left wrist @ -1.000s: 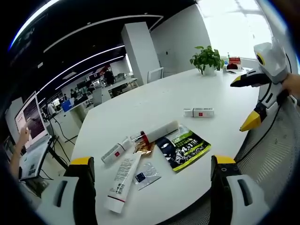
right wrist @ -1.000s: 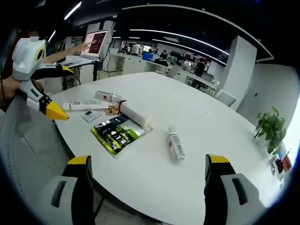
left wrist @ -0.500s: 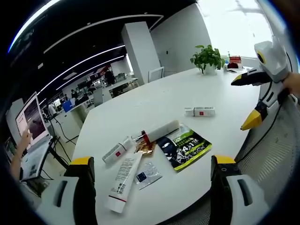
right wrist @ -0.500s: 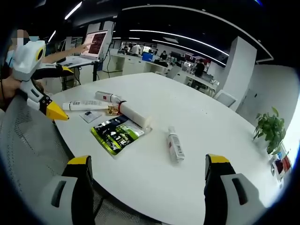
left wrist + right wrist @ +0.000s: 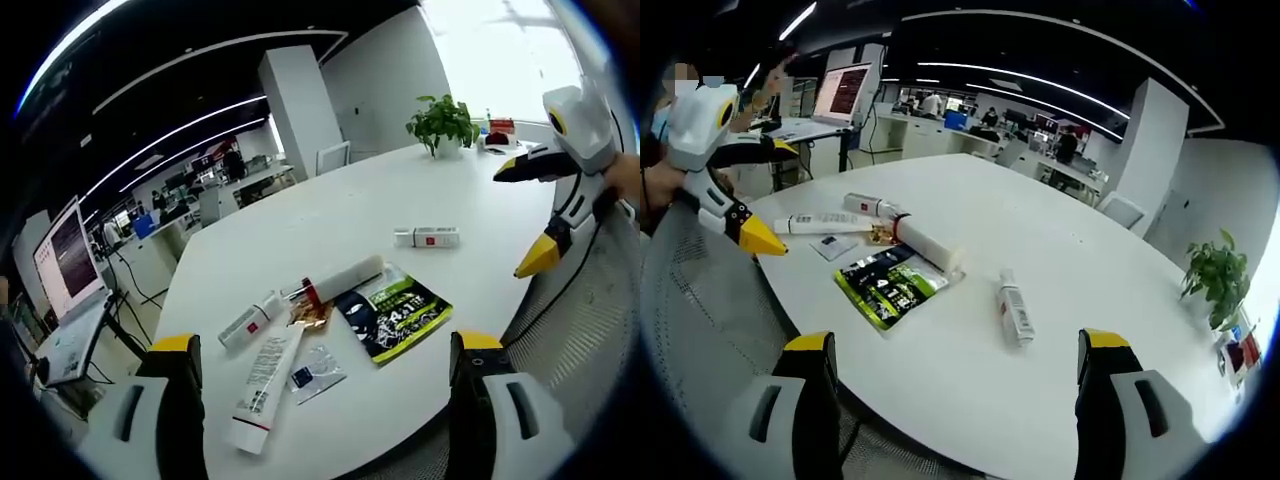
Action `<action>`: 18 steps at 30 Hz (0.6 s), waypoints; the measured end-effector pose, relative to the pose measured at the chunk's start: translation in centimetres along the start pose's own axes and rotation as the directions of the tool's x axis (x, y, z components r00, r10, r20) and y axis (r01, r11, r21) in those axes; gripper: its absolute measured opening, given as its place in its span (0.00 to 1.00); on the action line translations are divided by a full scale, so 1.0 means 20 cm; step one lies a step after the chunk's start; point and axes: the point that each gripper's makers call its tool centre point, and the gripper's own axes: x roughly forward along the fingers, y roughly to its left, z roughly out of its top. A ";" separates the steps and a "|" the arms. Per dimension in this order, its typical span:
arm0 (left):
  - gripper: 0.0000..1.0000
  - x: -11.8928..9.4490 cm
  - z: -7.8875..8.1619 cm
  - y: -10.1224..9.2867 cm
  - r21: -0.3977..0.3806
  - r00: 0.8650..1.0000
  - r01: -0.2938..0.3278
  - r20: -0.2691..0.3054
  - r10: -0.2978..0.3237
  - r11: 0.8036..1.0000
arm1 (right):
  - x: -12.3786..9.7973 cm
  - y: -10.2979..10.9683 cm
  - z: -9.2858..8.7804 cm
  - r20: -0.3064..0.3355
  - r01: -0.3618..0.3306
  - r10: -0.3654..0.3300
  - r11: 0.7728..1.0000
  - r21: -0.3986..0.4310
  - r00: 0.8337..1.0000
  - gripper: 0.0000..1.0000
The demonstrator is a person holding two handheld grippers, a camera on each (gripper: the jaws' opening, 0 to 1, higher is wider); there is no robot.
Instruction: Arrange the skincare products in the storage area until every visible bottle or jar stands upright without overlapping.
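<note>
Both claws spread and empty: left claw (image 5: pixel 318 400), right claw (image 5: pixel 954 400). At twelve o'clock on the surface (image 5: pixel 330 210), white tube (image 5: pixel 262 384), green packet (image 5: pixel 393 314), small bottle (image 5: pixel 425 238), all flat. Nothing shifted since a second ago; arranging not begun.

The left gripper view looks from off the near edge of the white surface (image 5: pixel 330 215), down and across it toward a potted plant (image 5: pixel 443 124) and bright windows. The right gripper view looks from another stretch of that edge, across the surface (image 5: pixel 1060 250) toward desks and a pillar. Both sit back from the things, well apart. They share the middle cluster: the green packet (image 5: pixel 392 316) (image 5: pixel 890 284), the long tube (image 5: pixel 262 385) (image 5: pixel 825 223) and the small bottle (image 5: pixel 426 238) (image 5: pixel 1013 308). Each view catches the other tongs: the right tongs (image 5: pixel 530 215) at its right, the left tongs (image 5: pixel 765 195) at its left.
</note>
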 end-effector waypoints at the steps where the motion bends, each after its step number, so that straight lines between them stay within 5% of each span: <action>1: 0.97 0.00 0.00 0.00 0.000 1.000 0.000 0.001 0.000 1.000 | 0.00 0.00 0.00 0.001 0.000 0.000 1.000 0.000 1.000 1.00; 18: 0.97 0.00 -0.01 0.01 0.022 1.000 -0.010 -0.007 0.010 1.000 | 0.01 0.03 -0.01 -0.024 -0.028 0.027 0.999 -0.042 0.999 1.00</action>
